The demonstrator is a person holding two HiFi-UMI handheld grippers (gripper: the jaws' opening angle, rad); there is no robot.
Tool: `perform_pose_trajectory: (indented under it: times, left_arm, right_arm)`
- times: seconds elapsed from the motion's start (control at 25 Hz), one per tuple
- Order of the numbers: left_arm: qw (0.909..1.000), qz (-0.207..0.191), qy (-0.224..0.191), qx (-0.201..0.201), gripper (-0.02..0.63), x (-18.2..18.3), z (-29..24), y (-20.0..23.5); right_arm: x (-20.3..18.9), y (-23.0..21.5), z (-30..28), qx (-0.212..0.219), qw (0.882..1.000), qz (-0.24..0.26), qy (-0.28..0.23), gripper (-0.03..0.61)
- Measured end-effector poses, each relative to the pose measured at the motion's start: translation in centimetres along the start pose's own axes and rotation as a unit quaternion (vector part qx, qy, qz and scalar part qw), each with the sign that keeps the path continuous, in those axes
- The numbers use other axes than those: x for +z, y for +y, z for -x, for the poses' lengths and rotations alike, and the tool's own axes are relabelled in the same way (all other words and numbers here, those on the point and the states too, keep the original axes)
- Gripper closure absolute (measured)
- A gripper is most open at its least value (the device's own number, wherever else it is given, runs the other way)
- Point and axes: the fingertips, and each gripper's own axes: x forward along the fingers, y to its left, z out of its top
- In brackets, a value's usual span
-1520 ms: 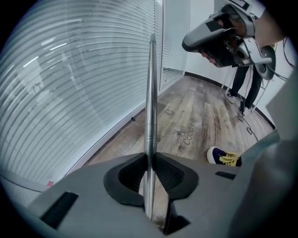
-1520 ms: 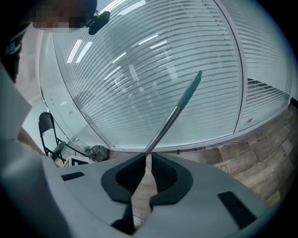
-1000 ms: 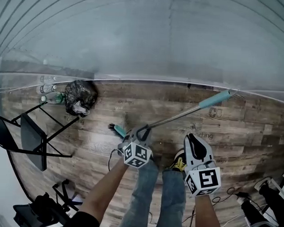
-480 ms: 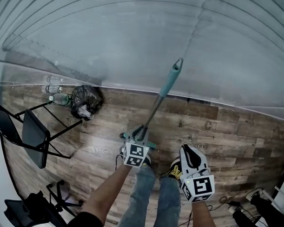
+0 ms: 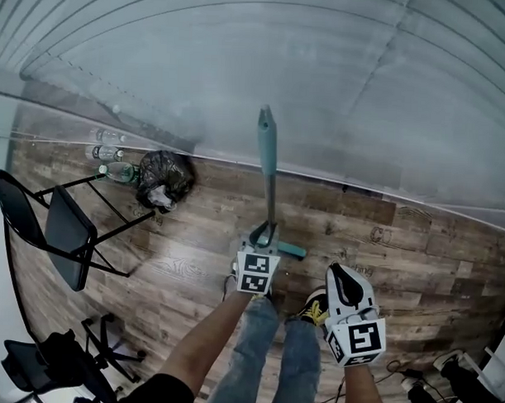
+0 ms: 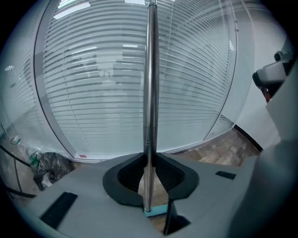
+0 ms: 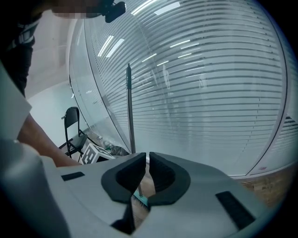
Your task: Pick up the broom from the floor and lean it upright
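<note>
My head camera looks steeply down on the brown plank floor (image 5: 192, 273); left tool (image 6: 150, 167) and right tool (image 7: 147, 174) cameras face the far white-blinded wall (image 6: 70, 93), sharing the silver broom pole (image 6: 150, 93).

The broom (image 6: 149, 93) has a polished, mirror-bright metal shaft and smooth teal plastic at its foot. The left claw (image 6: 149, 160) is matt grey plastic with matt black pads (image 6: 173, 175). The floor (image 5: 192, 265) looks like grained, low-sheen wood planks. The bin bag (image 5: 164, 179) is crinkled, glossy black plastic.

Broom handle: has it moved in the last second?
Yes: the broom handle swung up from low along the floorboards to upright before the blinds.
</note>
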Motion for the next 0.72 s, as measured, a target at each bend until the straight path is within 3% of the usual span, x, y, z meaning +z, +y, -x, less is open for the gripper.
perform_pose_trajectory:
  times: [0.32, 0.72]
  left_arm:
    - [0.9998, 0.007, -0.014, 0.012, 0.529, 0.9, -1.6, 0.4]
    - [0.9996, 0.006, -0.023, 0.013, 0.529, 1.8, -3.0, 0.8]
  right_arm:
    - [-2.4, 0.4, -0.9, 0.003, 1.000, -0.011, 0.019, 0.551]
    - [-2.4, -0.1, -2.1, 0.006, 1.000, -0.015, 0.018, 0.551]
